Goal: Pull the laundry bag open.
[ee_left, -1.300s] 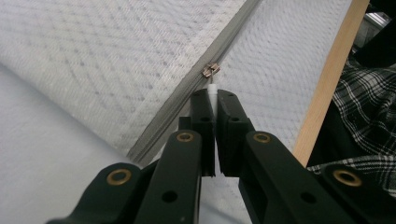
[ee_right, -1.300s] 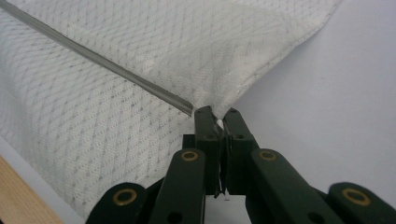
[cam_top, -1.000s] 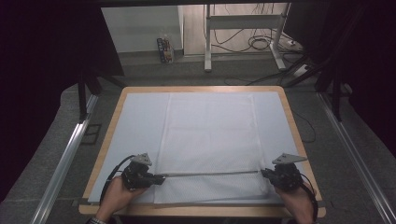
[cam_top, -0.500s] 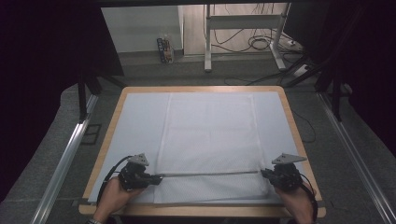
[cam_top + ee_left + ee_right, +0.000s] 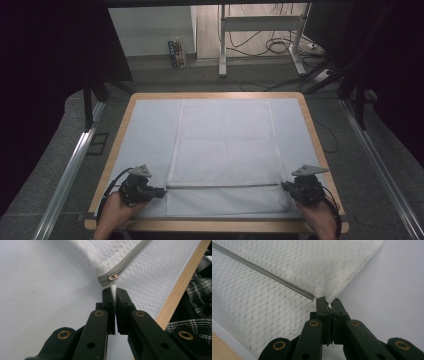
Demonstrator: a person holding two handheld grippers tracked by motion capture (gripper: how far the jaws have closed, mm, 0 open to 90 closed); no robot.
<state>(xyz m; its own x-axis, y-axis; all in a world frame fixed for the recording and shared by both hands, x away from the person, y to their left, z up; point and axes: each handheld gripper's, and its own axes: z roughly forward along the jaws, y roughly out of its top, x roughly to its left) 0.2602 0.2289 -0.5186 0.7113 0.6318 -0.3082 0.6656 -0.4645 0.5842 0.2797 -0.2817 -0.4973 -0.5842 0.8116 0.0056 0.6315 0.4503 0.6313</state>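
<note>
From the high view, your counter (image 5: 113, 150) is a wood-edged board under a pale sheet, standing on grey carpet. At twelve o'clock beyond it stand a white wall, a metal frame (image 5: 260, 37) and loose cables (image 5: 280, 47) on the floor; dark curtains close off nine and three o'clock, and metal rails (image 5: 70, 170) run along both sides. The white mesh cover (image 5: 225, 140) lies flat at the counter's middle, its grey zipper (image 5: 222, 186) crossing near the six o'clock edge. Your left gripper (image 5: 162, 190) sits at the zipper's seven o'clock end, your right gripper (image 5: 283, 186) at its five o'clock end.

In the left gripper view, your fingers (image 5: 108, 300) are pressed together on the white pull tab (image 5: 113, 288) hanging from the brass slider (image 5: 113, 278). The counter's wooden edge (image 5: 180, 287) runs at three o'clock, with plaid cloth (image 5: 197, 297) beyond it.

In the right gripper view, your fingers (image 5: 322, 306) pinch the corner of the cover (image 5: 287, 265) right where the zipper (image 5: 262, 271) ends; bare sheet (image 5: 392, 290) lies at three o'clock.
</note>
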